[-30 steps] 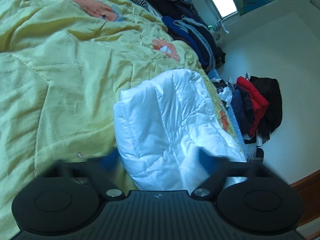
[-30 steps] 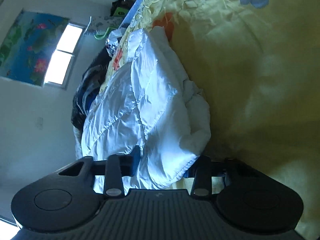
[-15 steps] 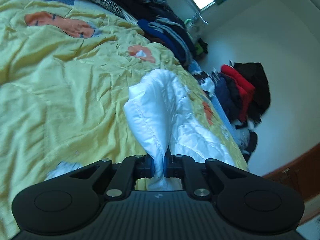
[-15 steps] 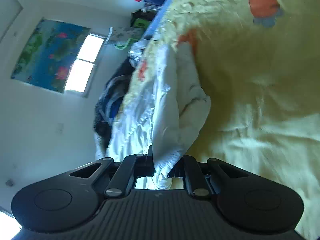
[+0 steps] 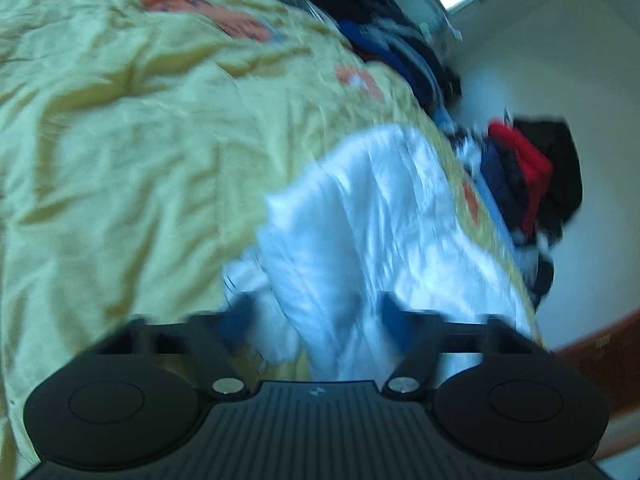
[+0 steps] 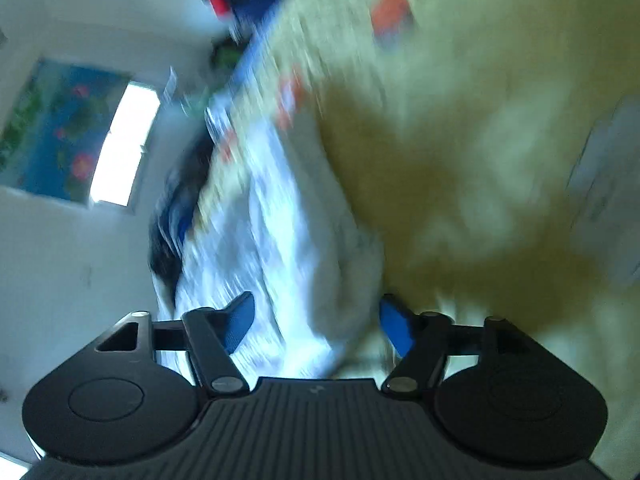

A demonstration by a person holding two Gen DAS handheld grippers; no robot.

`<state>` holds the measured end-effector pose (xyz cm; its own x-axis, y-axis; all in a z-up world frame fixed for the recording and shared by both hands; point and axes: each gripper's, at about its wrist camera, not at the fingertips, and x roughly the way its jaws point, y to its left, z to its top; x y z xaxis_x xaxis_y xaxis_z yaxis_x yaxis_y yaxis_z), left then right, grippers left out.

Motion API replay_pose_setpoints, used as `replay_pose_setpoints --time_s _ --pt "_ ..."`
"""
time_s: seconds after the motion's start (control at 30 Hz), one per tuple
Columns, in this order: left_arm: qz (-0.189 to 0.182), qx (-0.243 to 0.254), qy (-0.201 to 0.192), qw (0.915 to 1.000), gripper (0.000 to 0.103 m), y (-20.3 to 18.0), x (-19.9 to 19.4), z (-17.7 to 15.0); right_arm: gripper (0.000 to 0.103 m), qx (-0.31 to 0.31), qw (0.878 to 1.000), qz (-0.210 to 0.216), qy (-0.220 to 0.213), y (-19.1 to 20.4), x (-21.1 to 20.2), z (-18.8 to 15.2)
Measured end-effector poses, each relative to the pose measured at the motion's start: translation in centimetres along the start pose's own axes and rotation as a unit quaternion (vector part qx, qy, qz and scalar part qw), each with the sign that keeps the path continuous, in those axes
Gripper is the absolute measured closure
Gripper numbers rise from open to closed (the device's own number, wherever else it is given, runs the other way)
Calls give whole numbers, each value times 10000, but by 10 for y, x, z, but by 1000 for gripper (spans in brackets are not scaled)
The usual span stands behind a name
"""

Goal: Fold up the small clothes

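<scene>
Both claws, left (image 5: 316, 314) and right (image 6: 316, 316), opening around the white jacket (image 5: 360, 216) on the bed (image 5: 120, 160); released, its puffy fold probably springs apart.

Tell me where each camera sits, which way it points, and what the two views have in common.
Left wrist: rides on the left gripper, looking along its opening, empty jaws at the white jacket on the yellow quilt; no hand shows.
Right wrist: rides on the right gripper, jaws opening, view rolled sideways, over the jacket toward the window; no hand shows.
Shared: jacket, quilt, red garment, window.
</scene>
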<state>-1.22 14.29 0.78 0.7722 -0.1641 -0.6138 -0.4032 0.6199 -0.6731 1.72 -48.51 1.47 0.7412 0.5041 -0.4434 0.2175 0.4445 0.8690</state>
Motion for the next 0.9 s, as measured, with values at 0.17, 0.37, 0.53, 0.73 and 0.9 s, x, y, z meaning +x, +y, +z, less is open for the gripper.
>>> replay_pose_setpoints --time_s 0.17,0.37,0.53,0.73,0.9 --pt "31 -170 -121 9998 23 9 0 6 35 -1377 9659 -864 -2013 52 -79 34" --pt "86 -35 -175 9998 19 1 6 8 0 -6099 5318 -2908 -5106 174 -91 -24" --pt "143 34 -271 9995 17 -3 9 5 0 -6456 6164 -1157 -4357 222 -68 -36" --pt "225 123 -263 9993 16 -9 11 5 1 -5353 8422 284 -586 221 75 -40" --pt "341 538 -241 9977 16 -18 18 3 5 -4934 8651 -169 887 218 211 -61"
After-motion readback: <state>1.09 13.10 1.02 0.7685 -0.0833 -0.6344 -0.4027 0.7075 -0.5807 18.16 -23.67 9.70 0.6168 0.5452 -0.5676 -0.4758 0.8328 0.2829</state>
